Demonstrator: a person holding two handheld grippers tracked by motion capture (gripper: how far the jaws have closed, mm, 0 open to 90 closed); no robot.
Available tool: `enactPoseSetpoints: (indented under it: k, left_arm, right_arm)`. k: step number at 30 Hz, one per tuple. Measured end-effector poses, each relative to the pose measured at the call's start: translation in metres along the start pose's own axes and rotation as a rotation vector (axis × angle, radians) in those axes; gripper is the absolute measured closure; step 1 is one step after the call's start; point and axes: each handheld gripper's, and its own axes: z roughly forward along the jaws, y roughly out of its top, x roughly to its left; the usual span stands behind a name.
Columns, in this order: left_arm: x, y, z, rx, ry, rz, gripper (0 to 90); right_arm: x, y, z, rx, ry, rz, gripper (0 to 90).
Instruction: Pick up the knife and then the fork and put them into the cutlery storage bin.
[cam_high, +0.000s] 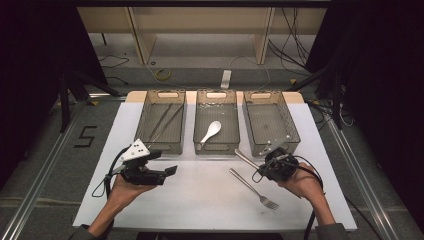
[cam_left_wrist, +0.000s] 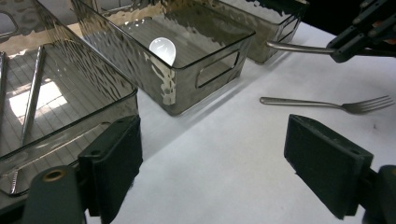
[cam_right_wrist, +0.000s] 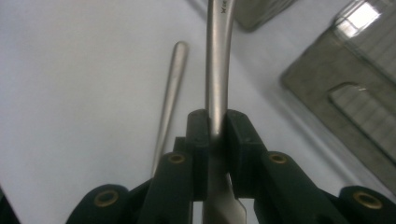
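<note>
High view: right gripper (cam_high: 264, 166) clamps a metal utensil (cam_high: 246, 159), its handle sticking out past the fingertips toward the 3 bins. Which utensil it is can't be told; the working end is hidden behind the jaws. Right gripper view: pads (cam_right_wrist: 198, 140) pinch the shaft (cam_right_wrist: 217, 70) on both sides, closed tight on it, and the handle runs straight up and away from the fingers, off the table (cam_right_wrist: 70, 70).

Left gripper (cam_high: 170, 170) jaws are wide apart, with nothing between the pads (cam_left_wrist: 116, 158), just bare white table ahead.

Progress, judged: sorting cutlery into bins, partway. Left bin (cam_high: 162, 145) already has long thin metal pieces, probably chopsticks (cam_high: 165, 122). Middle bin (cam_high: 216, 145) has 1 white spoon (cam_high: 211, 132). Right bin (cam_high: 272, 142), just beyond the right fingertips, looks empty. Left to do: the held utensil needs to be dropped in a bin, likely the right one, then the fork.

Fork (cam_high: 254, 189) lies flat on the table just beside the right gripper on the person's side, tines pointing toward the person, between the 2 grippers but nearer the right. Plain steel, slim, shiny, likely slippery to pinch.
</note>
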Motion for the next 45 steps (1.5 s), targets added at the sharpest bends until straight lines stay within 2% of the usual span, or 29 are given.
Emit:
enactPoseSetpoints:
  k: [2,3,9,19,21,30,35,42,45]
  left_arm:
    - [0.000,0.000,-0.001,-0.008,0.000,-0.005,18.8]
    - [0.001,0.000,-0.001,-0.014,-0.001,-0.009,18.8]
    - [0.002,0.000,-0.004,-0.034,0.001,-0.022,18.8]
    - [0.002,-0.001,-0.008,-0.047,-0.004,-0.036,18.1]
    - [0.002,-0.002,-0.009,-0.047,-0.004,-0.036,17.9]
    - [0.002,-0.004,-0.009,-0.035,-0.004,-0.044,17.3]
    - [0.001,-0.004,-0.010,-0.031,-0.024,-0.055,16.9]
    - [0.002,-0.005,-0.012,-0.034,-0.018,-0.057,16.8]
    - [0.002,-0.005,-0.013,-0.037,-0.014,-0.055,16.8]
  right_arm:
    - [-0.003,0.001,-0.002,-0.010,-0.011,0.011,81.0]
    - [-0.010,0.004,-0.003,-0.022,-0.023,0.026,81.0]
    - [-0.023,0.014,-0.001,-0.039,-0.033,0.059,81.0]
    - [-0.042,0.031,-0.002,-0.069,-0.060,0.093,80.9]
    - [-0.049,0.038,-0.004,-0.078,-0.072,0.099,80.9]
    - [-0.066,0.057,-0.005,-0.081,-0.094,0.125,80.9]
    - [-0.078,0.069,-0.005,-0.073,-0.114,0.145,80.9]
    - [-0.090,0.078,-0.006,-0.074,-0.135,0.162,80.9]
    - [-0.098,0.083,-0.006,-0.079,-0.144,0.186,80.9]
